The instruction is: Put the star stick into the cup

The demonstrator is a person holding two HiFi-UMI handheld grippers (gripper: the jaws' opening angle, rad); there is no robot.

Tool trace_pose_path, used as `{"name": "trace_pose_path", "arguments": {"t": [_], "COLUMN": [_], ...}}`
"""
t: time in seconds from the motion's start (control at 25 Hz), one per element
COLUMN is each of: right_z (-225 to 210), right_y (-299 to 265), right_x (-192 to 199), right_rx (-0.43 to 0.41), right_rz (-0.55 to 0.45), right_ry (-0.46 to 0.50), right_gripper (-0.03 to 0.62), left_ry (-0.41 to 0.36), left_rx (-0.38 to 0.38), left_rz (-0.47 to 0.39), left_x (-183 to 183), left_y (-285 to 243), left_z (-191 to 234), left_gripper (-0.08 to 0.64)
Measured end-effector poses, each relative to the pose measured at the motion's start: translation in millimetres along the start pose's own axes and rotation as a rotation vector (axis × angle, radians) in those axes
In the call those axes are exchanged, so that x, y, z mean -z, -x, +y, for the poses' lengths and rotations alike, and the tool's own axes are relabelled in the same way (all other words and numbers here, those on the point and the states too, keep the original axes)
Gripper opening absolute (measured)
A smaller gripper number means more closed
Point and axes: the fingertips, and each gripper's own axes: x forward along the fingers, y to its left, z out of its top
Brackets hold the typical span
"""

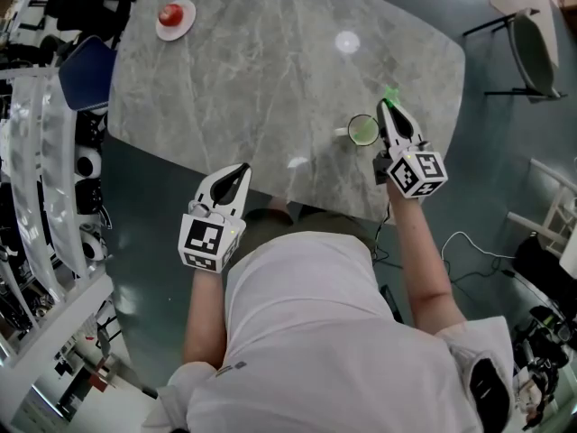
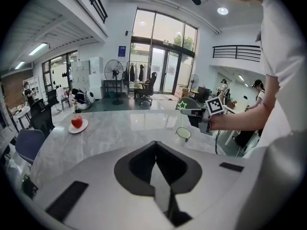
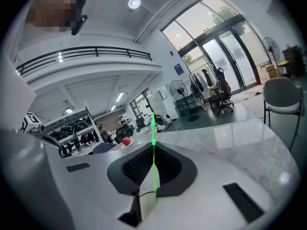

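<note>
A thin green star stick [image 3: 153,147] is pinched in my right gripper [image 1: 388,108], whose jaws are shut on it. In the left gripper view the green star [image 2: 182,106] tops the stick just above a glass cup [image 2: 183,133]. From the head view the cup [image 1: 362,131] stands near the table's front right edge, directly left of the right gripper, with the star [image 1: 390,95] at the jaw tip. My left gripper [image 1: 240,171] hovers at the front edge of the table, jaws shut and holding nothing.
The grey marble table [image 1: 270,70] carries a white plate with a red apple [image 1: 175,16] at its far left corner. A blue chair [image 1: 87,72] stands left of the table, a white chair [image 1: 527,25] at the far right. Racks of equipment line the left side.
</note>
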Motion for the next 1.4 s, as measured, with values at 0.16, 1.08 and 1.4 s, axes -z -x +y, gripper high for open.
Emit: {"name": "trace_pose_path", "arguments": {"t": [0.16,1.08,1.4], "right_z": [2,25,49], "right_y": [1,19,43], "right_x": [2,-4,-21], "right_rx": [0.001,0.033,0.051], "right_rz": [0.013,0.038,0.002], "right_ry": [0.019,0.025,0.071], "right_gripper": [0.021,0.082,0.036], "left_ry": [0.004,-0.002,-0.04], "left_rx": [-0.006,0.028,0.088], "left_rz": [-0.006,-0.073,-0.112], "left_x": [2,-6,-19], "left_y": [2,11,7], "left_z": [-3,4,3], "left_gripper": [0.003,0.003,0.003]}}
